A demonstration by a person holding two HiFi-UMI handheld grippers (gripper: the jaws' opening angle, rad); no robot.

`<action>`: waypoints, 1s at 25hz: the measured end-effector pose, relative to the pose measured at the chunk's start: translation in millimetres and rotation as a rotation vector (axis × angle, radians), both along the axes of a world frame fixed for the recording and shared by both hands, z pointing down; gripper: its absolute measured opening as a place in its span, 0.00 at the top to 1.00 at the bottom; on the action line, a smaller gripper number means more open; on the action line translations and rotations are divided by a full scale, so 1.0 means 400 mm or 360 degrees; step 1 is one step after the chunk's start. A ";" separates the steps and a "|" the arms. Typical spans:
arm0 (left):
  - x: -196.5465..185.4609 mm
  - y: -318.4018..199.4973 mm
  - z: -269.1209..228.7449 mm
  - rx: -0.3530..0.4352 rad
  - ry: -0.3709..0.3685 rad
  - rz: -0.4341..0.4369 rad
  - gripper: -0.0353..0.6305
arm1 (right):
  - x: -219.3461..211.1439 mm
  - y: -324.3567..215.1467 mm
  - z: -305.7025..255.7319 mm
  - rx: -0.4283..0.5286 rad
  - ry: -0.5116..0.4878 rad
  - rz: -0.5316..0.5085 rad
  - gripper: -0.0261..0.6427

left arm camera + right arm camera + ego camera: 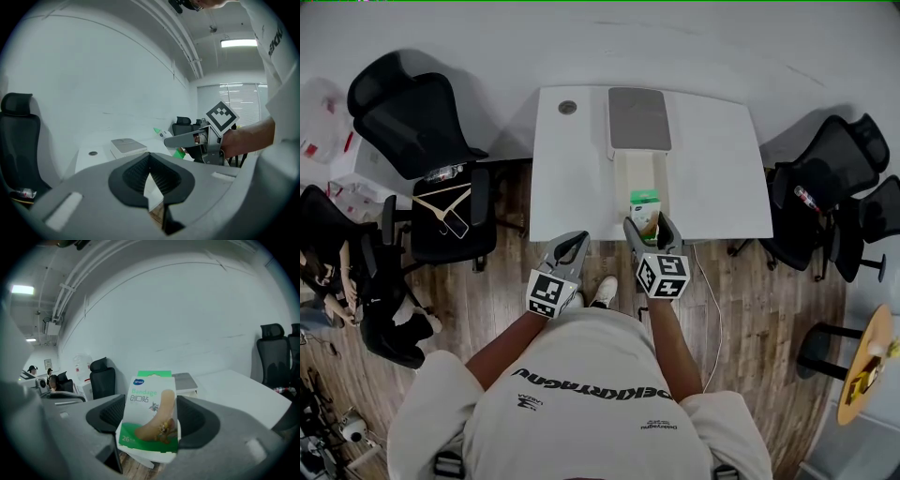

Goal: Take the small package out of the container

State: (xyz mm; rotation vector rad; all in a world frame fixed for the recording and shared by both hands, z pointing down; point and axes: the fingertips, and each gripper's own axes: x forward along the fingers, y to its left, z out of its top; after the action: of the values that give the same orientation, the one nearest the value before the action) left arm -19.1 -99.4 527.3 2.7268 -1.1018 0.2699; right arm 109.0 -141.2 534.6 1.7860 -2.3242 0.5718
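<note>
Pale long container (623, 178) on middle of white rectangular table (712, 169), small green-and-white package (645, 202) over table's near edge in right gripper (653, 230), black office chairs (422, 122) flanking table.

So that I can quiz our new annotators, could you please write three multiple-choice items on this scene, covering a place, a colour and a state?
1. Where is the bandage box? A) in a drawer B) between the right gripper's jaws C) on a shelf
2. What are its main colours? A) white and green B) red and black C) blue and yellow
3. What does the left gripper hold? A) the box B) a cup C) nothing

Key: 1 B, the jaws clamp its sides; 2 A, it shows green bands on white card; 3 C, nothing sits between its jaws.
</note>
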 end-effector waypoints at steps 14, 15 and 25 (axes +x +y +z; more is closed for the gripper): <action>0.025 -0.006 -0.023 0.0032 0.0035 0.0029 0.94 | -0.007 0.056 -0.028 0.0094 0.0012 -0.0020 0.45; 0.028 -0.006 -0.025 0.0039 0.0039 0.0032 0.94 | -0.004 0.060 -0.030 0.0099 0.0014 -0.0018 0.45; 0.029 0.003 -0.034 0.0083 0.0032 0.0026 0.94 | -0.001 0.092 -0.042 0.0136 -0.0009 -0.0008 0.45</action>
State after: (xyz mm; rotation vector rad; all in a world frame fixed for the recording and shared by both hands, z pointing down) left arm -7.7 -98.2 513.6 2.7790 -1.0967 0.2187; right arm 108.8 -104.6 517.8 1.8164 -2.3901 0.4842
